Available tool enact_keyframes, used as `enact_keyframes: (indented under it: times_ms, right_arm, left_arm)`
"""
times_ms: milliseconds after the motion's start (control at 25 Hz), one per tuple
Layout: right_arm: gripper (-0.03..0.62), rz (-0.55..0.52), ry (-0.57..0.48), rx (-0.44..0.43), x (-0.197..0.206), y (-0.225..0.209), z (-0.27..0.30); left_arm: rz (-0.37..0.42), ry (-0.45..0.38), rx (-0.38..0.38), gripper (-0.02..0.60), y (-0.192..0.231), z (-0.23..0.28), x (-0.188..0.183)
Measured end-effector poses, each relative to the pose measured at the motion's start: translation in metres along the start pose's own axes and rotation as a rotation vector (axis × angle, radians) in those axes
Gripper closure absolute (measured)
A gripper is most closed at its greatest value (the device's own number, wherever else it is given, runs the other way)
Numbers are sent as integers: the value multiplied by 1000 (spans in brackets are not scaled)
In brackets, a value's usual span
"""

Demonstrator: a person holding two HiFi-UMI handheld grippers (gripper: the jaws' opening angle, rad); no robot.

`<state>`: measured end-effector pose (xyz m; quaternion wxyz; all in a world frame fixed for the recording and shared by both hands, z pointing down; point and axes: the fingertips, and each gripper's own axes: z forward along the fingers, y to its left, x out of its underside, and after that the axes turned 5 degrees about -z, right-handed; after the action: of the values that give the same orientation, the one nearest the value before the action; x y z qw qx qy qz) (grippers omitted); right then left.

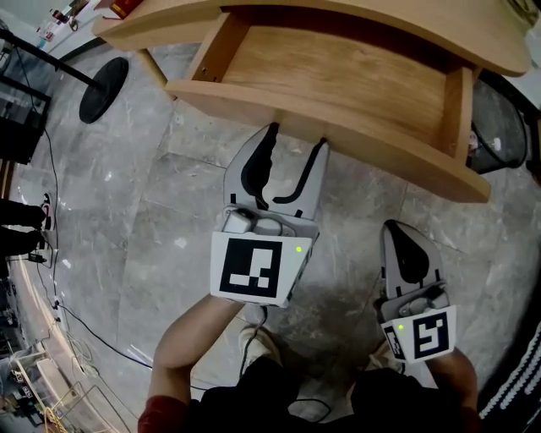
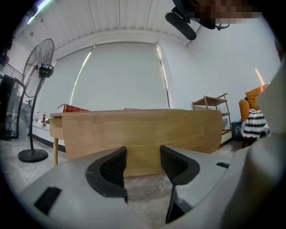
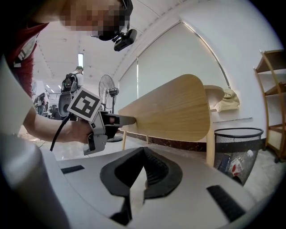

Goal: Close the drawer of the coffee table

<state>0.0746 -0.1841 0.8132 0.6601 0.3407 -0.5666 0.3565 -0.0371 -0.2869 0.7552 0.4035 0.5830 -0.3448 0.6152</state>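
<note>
Drawer (image 1: 338, 84) stands open, pale grained wood with a curved front. Left gripper (image 1: 296, 142) jaws gape wide; right gripper (image 1: 397, 230) jaws pressed together.

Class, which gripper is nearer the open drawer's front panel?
Left. The left gripper has its open jaws right at the front panel; the right gripper, shut, sits farther back, clear of it.

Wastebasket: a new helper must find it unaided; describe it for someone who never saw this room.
Find the light wooden coffee table with its drawer pulled open. At the table's right end in the head view stands the wastebasket: round, black wire mesh, unlike the wood around it.
</note>
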Motion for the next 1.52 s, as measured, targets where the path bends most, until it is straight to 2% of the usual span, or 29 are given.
enact_keyframes:
  times_ms: [400,720,1520]
  right_arm:
    - [597,-4,-83,126,-44,-60,-15]
    - [597,-6,-105,213,-62,-87,-24]
    - [597,-37,-106,273,-93,-147,-8]
  left_arm:
    - [11,0,6,356,-9,21,-18]
    - [0,-10,3,356,-8,42,-34]
    - [-9,-43,-6,356,-6,101,-42]
